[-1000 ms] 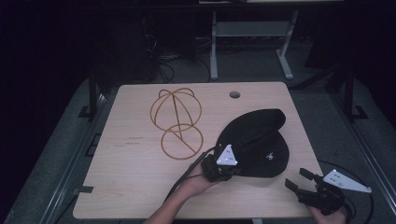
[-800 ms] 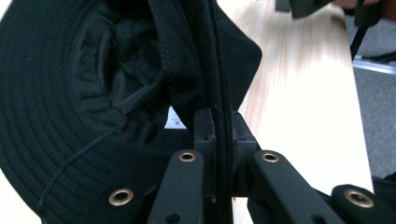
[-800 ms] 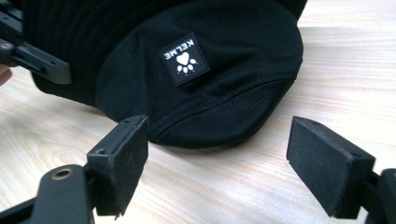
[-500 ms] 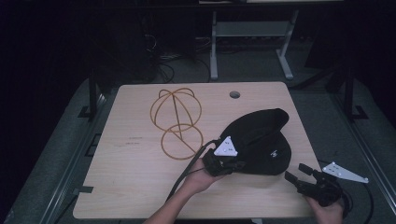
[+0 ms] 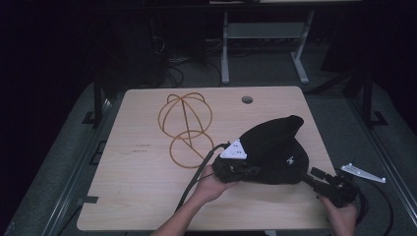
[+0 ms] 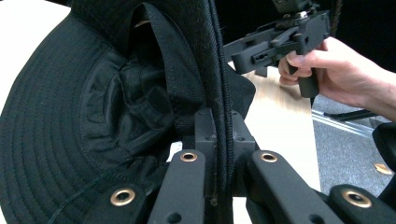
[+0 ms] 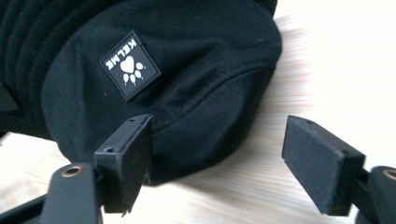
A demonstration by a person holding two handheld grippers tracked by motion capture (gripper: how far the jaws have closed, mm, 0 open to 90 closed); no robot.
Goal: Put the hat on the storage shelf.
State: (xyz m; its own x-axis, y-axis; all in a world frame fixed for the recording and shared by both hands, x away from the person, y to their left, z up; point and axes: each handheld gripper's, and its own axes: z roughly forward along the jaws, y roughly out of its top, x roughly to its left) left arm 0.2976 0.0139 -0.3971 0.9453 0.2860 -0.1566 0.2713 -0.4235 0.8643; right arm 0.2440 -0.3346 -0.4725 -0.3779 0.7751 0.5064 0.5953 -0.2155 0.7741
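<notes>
High view first: I take the black hat [image 5: 275, 152] as my landmark, lying on the near right part of the wooden table [image 5: 147, 187], with the wire hat stand [image 5: 184, 125] well apart on its far left side. My left gripper [image 5: 241, 169] sits at the hat's near-left edge, clamped tight on the brim; the left gripper view shows that stitched edge pinched upright between the two jaws. My right gripper [image 7: 217, 158] is at the hat's near-right side, jaws spread wide and just closing a little, with only the crown's lower edge near the left pad [image 7: 128, 154] and bare table between the pads. Nothing is held there yet.

The step, as I judge it, is getting a second grip on the hat so both hands can lift it toward the stand. To do it well I would keep the left clamp steady, slide the right jaws forward until the fabric edge below the paw-print label [image 7: 130, 65] lies fully between the pads, then close, avoiding a thin snag on the rim.
</notes>
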